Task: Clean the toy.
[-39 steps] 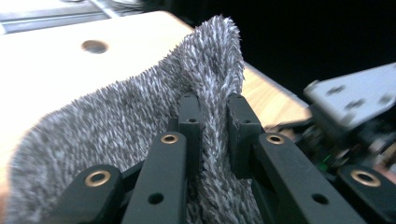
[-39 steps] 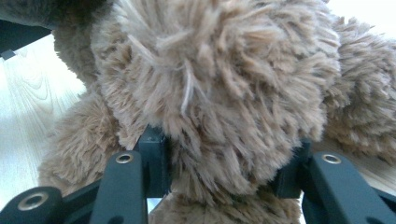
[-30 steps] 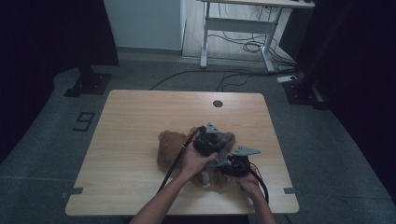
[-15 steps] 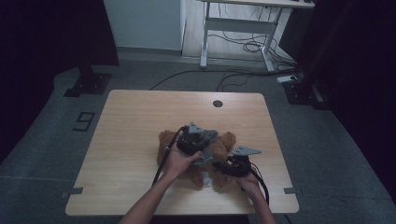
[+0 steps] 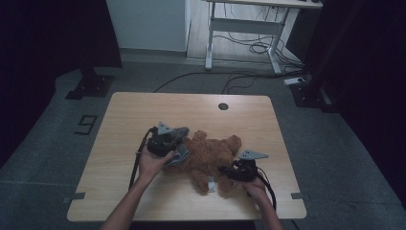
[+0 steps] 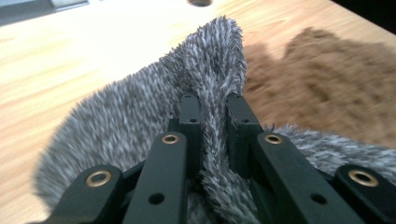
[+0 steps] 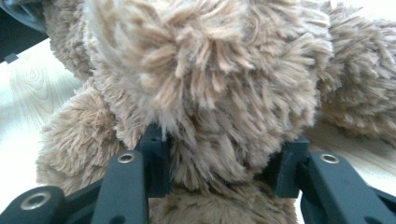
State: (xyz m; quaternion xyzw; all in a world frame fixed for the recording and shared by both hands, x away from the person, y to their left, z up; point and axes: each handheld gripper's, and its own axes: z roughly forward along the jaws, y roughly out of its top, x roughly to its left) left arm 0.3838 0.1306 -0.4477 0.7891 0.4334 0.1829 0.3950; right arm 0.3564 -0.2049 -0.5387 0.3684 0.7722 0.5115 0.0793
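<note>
A: Nearest the table edge, right gripper (image 5: 229, 171). Jaw state?

B: Clamped on the brown teddy bear (image 5: 210, 154), at the lower part of its body. In the right gripper view the plush (image 7: 205, 93) bulges between the two black jaws and both pads press into the fur.

A: Bear position?

B: Lying flat on the wooden table (image 5: 143, 110), right of centre, limbs spread, a small white tag (image 5: 210, 183) at its near end.

A: Next out, left gripper (image 5: 178, 154)?

B: Jaws nearly together, pinching a fold of grey fuzzy fabric (image 6: 140, 116). Left gripper view shows the fold standing up between the pads. In the high view the grey piece (image 5: 179, 154) sits just beside the bear's left edge; contact unclear.

A: Farther off?

B: Round hole (image 5: 223, 106) near the table's far edge
</note>
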